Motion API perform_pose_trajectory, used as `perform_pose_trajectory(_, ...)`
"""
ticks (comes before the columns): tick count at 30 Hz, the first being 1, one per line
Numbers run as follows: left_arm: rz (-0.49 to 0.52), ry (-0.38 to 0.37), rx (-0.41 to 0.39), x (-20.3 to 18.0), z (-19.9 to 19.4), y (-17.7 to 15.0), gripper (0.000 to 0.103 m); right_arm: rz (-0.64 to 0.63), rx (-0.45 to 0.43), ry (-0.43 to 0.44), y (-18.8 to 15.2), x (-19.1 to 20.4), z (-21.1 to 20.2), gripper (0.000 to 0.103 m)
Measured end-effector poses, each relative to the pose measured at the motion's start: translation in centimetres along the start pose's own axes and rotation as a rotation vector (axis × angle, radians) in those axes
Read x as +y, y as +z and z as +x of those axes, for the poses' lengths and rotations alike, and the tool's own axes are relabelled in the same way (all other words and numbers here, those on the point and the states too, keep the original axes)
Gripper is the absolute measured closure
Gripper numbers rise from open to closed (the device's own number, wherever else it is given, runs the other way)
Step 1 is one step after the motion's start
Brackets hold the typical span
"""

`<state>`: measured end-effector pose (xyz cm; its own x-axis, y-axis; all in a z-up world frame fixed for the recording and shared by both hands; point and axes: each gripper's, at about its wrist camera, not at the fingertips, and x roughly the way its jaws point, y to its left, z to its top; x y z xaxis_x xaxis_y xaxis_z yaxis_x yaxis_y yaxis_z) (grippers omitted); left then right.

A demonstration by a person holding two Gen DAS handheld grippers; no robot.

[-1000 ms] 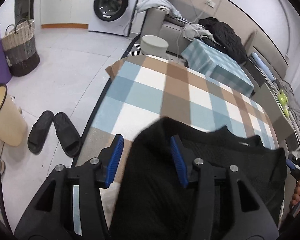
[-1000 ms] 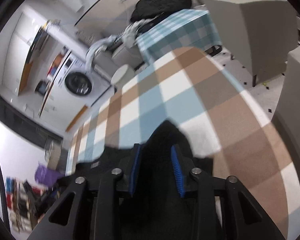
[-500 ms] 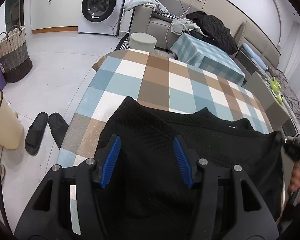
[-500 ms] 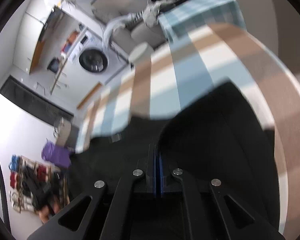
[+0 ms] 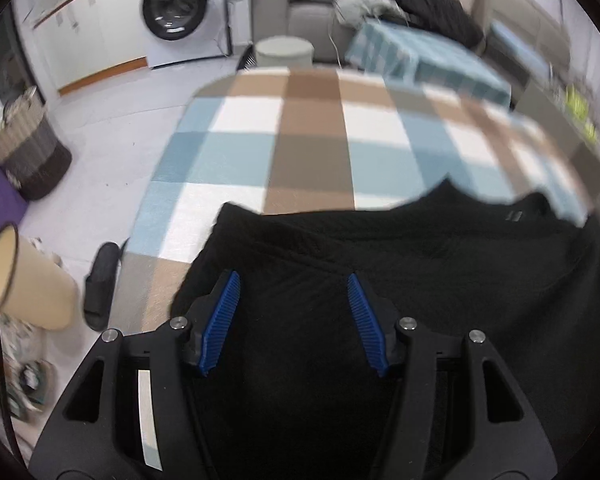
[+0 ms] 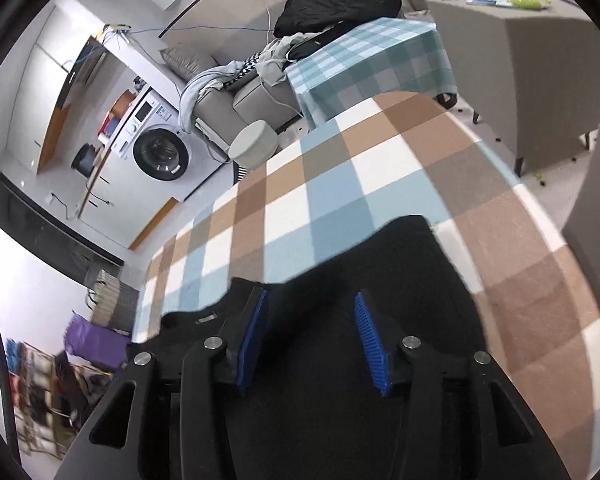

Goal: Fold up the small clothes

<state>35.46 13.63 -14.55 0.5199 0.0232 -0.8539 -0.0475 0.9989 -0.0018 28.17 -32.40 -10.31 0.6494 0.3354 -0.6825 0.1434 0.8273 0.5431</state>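
Observation:
A black knit garment (image 5: 420, 264) lies spread on the checked tablecloth (image 5: 312, 136), with its neck edge and label towards the far side. My left gripper (image 5: 294, 280) is open and empty, hovering over the garment's left part. In the right wrist view the same garment (image 6: 388, 264) lies on the checked cloth (image 6: 340, 176). My right gripper (image 6: 310, 300) is open and empty over the garment's right end.
A washing machine (image 5: 180, 12), a round grey stool (image 5: 284, 50) and a sofa with piled clothes (image 5: 412, 4) stand beyond the table. A woven basket (image 5: 24, 148), a beige bin (image 5: 28, 280) and a black slipper (image 5: 100, 284) are on the floor at left.
My right gripper, shut on the garment half a second ago, has opened and let it go. The garment now lies flat. My left gripper stayed open and shifted slightly over it.

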Motion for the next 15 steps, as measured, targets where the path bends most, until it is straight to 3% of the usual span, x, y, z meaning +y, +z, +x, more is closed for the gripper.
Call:
perform_pose_trajectory(3, 0.033, 0.024, -0.021, -0.7, 0.4, 0.0, 0.050, -0.029, -0.004, -0.028, -0.6, -0.7, -0.7, 0.055)
perform_pose_trajectory(5, 0.031, -0.009, -0.037, -0.6, 0.3, -0.1, 0.080, -0.035, 0.001, -0.043, -1.0, -1.2, -0.8, 0.055)
perform_pose_trajectory(7, 0.046, 0.016, -0.050, -0.6, 0.1, -0.1, 0.103, -0.024, 0.011, -0.049, -1.3, -2.0, -0.8, 0.055)
perform_pose_trajectory(15, -0.049, -0.065, -0.190, 2.1, -4.2, 0.2, 0.103, -0.026, 0.015, -0.067, -1.6, -3.2, -0.7, 0.055)
